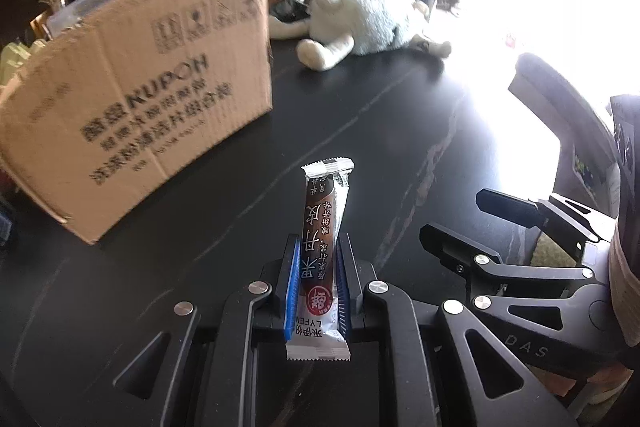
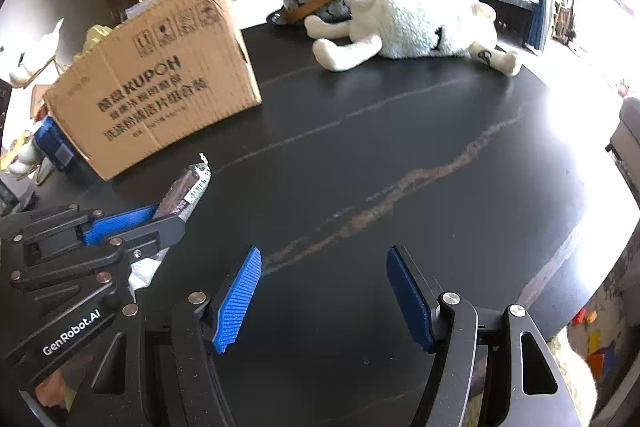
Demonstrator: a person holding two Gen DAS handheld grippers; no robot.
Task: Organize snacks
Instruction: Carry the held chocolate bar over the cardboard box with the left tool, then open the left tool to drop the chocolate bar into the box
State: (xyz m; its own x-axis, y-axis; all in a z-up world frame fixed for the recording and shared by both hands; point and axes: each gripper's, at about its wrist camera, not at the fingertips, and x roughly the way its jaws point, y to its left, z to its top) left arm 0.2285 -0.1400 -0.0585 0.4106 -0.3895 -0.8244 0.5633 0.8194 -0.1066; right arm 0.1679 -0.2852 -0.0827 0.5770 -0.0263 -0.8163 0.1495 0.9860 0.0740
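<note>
Left wrist view
- Left tool (image 1: pixel 318 259): I have it clenched on the snack bar (image 1: pixel 323 227), the blue pads pressing both long sides near its lower half.
- Bar's long axis: it runs straight out along the fingers, far end sticking well past the tips, near end hanging out behind the pads; as far as I can judge it is lifted off the table (image 1: pixel 400 131).
- Way to the cardboard box (image 1: pixel 136 107): up and to the left of the bar, well apart; I'd judge it the likely drop place, so the coming move swings left.
- Bar's look: slim wrapper, dark brown printed face, silver-white crimped ends.

Right wrist view
- Right tool (image 2: pixel 324 299): released, jaws apart with nothing but bare table (image 2: pixel 400 147) between them.
- Left tool (image 2: pixel 160 223): at lower left, the snack bar (image 2: pixel 186 187) pointing from it toward the cardboard box (image 2: pixel 160 83).
- Nearer hand: the left one, clearly; mine on the right sits farther from the box.
- Box top: hidden from here, so I cannot tell what is inside.
</note>
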